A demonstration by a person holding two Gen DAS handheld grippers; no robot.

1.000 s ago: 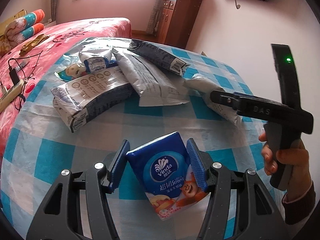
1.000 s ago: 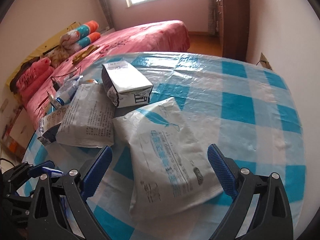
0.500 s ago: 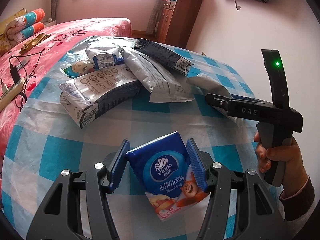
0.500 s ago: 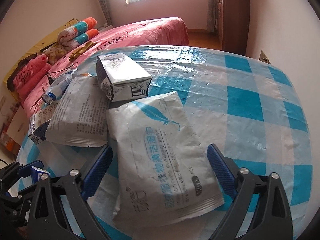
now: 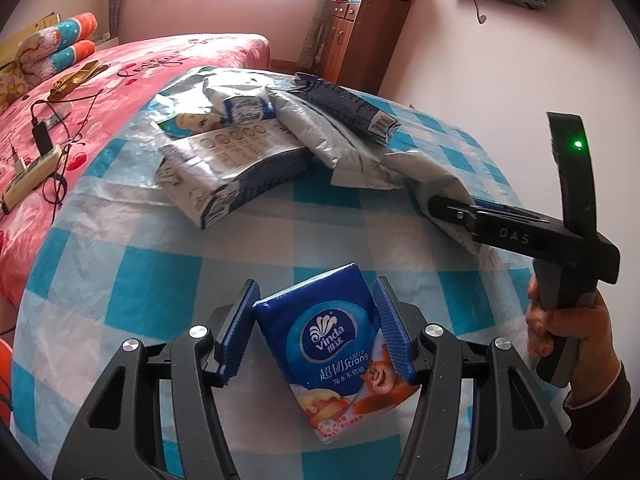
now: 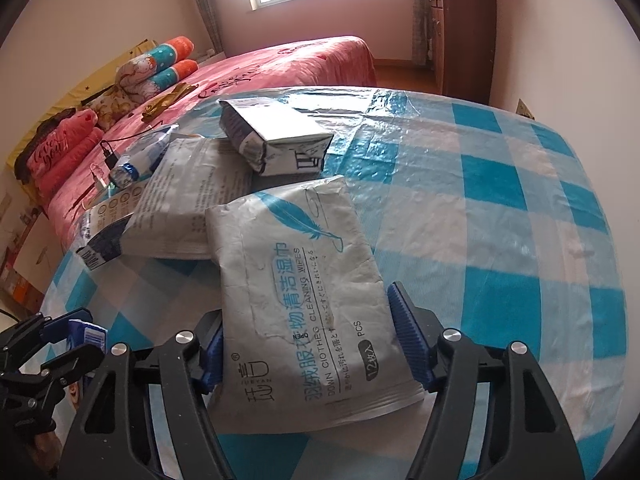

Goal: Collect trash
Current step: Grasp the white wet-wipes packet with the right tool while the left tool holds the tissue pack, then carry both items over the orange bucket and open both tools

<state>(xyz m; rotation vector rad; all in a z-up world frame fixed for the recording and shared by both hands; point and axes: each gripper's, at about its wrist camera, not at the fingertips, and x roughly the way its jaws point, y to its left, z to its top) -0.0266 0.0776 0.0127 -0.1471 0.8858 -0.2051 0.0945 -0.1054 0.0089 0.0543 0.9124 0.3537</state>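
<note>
A blue Vinda tissue pack [image 5: 332, 344] sits between the blue pads of my left gripper [image 5: 314, 292], which is shut on it just above the checked table [image 5: 120, 280]. In the right wrist view a grey wipes pack with a blue feather [image 6: 296, 264] lies flat on the table between the jaws of my right gripper [image 6: 306, 312]. Those jaws are closing around the pack, its edges at the pads. The left wrist view shows the right gripper [image 5: 444, 206] from the side, held by a hand [image 5: 560, 328] and reaching onto the wipes pack [image 5: 432, 176].
More trash is piled further back: a grey flat pack [image 6: 192, 200], a dark-and-white bag [image 6: 276, 136], a printed carton [image 5: 232, 168] and a small blue wrapper [image 5: 244, 106]. A pink bed [image 5: 100, 80] with a power strip [image 5: 32, 172] borders the table's left; a wardrobe [image 5: 360, 40] stands behind.
The right gripper slid forward over the wipes pack and its jaws narrowed around it. The left gripper shifted slightly with the tissue pack still in its grip.
</note>
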